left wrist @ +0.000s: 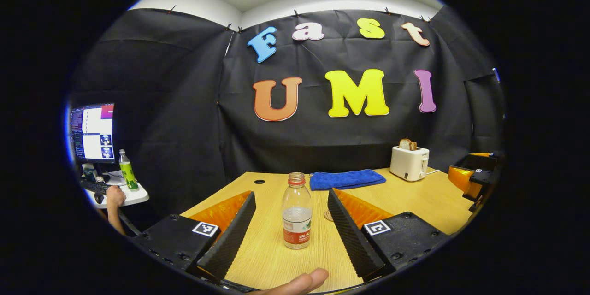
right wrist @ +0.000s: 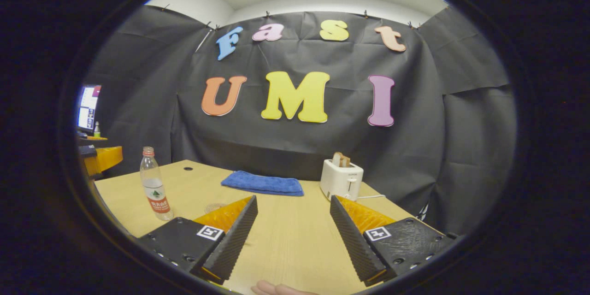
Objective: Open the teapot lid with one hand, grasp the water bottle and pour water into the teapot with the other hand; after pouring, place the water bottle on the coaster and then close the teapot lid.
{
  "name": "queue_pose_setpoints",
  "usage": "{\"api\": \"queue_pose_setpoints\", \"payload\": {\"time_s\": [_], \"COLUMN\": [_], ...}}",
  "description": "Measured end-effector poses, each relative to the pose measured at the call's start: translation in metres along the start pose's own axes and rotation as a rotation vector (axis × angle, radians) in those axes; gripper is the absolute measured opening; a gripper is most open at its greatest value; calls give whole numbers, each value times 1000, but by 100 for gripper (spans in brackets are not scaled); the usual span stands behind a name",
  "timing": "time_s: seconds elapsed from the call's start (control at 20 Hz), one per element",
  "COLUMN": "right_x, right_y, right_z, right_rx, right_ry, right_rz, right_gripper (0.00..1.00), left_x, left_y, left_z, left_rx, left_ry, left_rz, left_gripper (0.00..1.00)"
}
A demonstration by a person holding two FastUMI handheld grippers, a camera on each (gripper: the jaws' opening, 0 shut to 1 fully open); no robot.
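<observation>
Left gripper view: left tongs (left wrist: 290,235) apart, water bottle (left wrist: 297,212) upright on desk (left wrist: 415,198) between them, ungrasped; coaster (left wrist: 329,215) just behind. Step: bottle approach; next, advance and clamp.

Right gripper view: right tongs (right wrist: 292,233) apart, empty; bottle far left.

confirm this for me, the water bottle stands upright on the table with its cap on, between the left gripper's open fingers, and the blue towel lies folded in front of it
Not quite: the blue towel lies behind the water bottle, toward the booth wall, not in front of it. The left gripper view shows this. The rest holds: the bottle stands upright and capped on the table, in line between the open fingers of the left gripper.
</observation>
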State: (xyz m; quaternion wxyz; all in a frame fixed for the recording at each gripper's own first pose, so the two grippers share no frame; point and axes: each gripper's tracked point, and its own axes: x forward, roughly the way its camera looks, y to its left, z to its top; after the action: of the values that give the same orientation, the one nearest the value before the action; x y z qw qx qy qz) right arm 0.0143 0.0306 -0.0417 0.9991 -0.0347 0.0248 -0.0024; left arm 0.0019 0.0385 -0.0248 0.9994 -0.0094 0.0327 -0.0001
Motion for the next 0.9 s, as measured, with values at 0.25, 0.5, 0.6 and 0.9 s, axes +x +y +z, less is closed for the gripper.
{"api": "queue_pose_setpoints", "payload": {"time_s": [0.25,0.5,0.6,0.9], "right_x": [19,50,62,92], "right_y": [19,70,88,129], "right_z": [-15,-43,-55,-85], "right_rx": [-19,37,49,32], "right_ry": [-19,0,22,98], "right_rz": [-2,91,126,160], "right_gripper": [97,95,98,96], "left_x": [7,12,14,19], "left_y": [4,7,8,13], "left_z": [-10,-17,-17,-21], "left_rx": [-8,5,7,9], "left_ry": [29,47,45,57], "left_rz": [-4,0,3,18], "left_gripper": [98,99,98,99]}}
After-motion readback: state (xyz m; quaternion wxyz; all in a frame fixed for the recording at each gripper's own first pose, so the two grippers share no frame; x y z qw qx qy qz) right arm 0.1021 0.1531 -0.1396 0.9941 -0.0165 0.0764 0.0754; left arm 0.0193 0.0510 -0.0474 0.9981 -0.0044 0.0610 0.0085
